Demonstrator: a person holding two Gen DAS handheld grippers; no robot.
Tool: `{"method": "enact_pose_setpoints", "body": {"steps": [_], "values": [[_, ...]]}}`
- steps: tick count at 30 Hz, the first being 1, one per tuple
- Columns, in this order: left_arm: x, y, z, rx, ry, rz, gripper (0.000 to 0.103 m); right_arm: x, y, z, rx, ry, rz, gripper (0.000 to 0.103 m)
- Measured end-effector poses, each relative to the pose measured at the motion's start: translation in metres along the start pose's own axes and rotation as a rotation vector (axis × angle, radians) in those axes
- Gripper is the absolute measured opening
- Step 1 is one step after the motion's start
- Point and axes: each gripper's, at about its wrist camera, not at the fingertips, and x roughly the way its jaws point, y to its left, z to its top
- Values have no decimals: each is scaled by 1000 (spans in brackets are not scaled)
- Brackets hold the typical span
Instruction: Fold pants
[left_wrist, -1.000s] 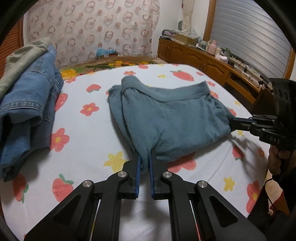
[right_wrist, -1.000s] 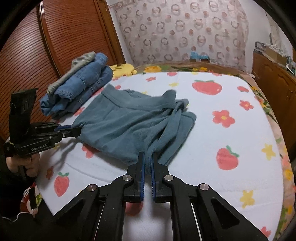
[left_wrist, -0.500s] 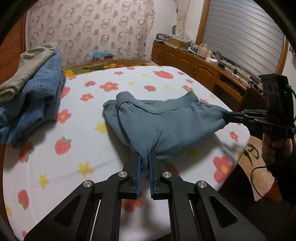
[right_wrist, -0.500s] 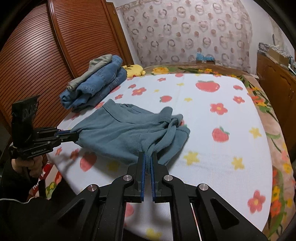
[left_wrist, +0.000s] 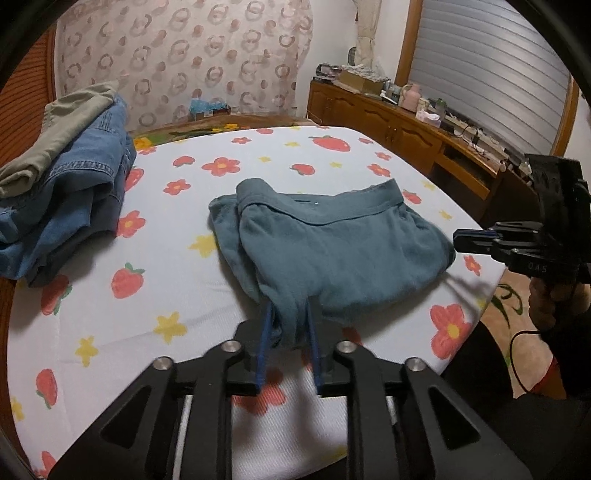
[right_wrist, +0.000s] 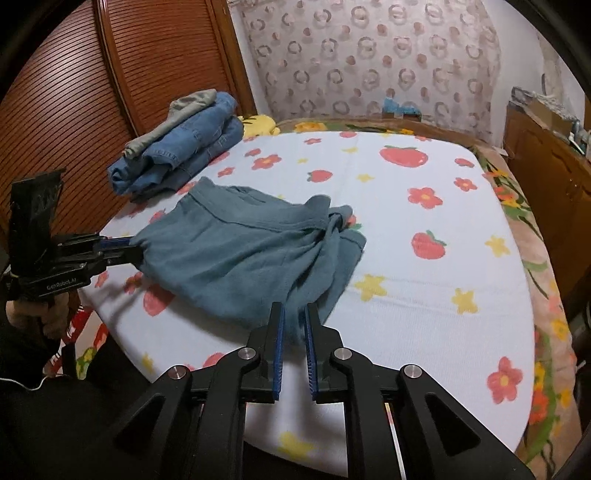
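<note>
Left wrist view. The teal pants (left_wrist: 332, 251) lay folded on the near part of a bed sheet (left_wrist: 184, 288) printed with strawberries and flowers, waistband on the far side. The left gripper (left_wrist: 288, 325) stood at the pants' near edge; its jaws were opening, and a bunched fold of fabric hung loosely between the blue pads (left_wrist: 264, 343) without being pinched. At the right, the right gripper (left_wrist: 465, 243) met the pants' right-hand corner, with a hand (left_wrist: 550, 299) on its grip. A stack of jeans (left_wrist: 74, 206) sat at the left, well apart from the pants.

Right wrist view. The pants (right_wrist: 243, 251) lay across the near left part of the sheet (right_wrist: 424, 295). The right gripper (right_wrist: 293, 325) was opening at their near edge; cloth lay between its parted pads, unclamped. The left gripper (right_wrist: 129, 247) touched the pants' left corner. The jeans (right_wrist: 184, 155) lay beyond.
</note>
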Motion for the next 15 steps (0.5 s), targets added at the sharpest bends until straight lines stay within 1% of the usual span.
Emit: {"method": "enact_pose_setpoints", "body": {"steps": [2,4,5,7,9,15], "values": [[-1,3,2,0,-11,17,39,-2,-1,2,4,-6,-11,16],[-2,6,5,-9,-24,25,49,-3,-1,5,3,-18,-18,23],[-2,8,7,-13,-27,32,49,-3,-1,7,2,-25,-22,26],[1,11,13,-9,-29,53,49,-1,-1,11,-4,-35,-21,36],[6,13,21,-5,-32,57,49,6,-1,15,-10,-49,-23,42],[27,20,47,4,-45,36,49,37,-5,31,-9,-47,-23,43]]}}
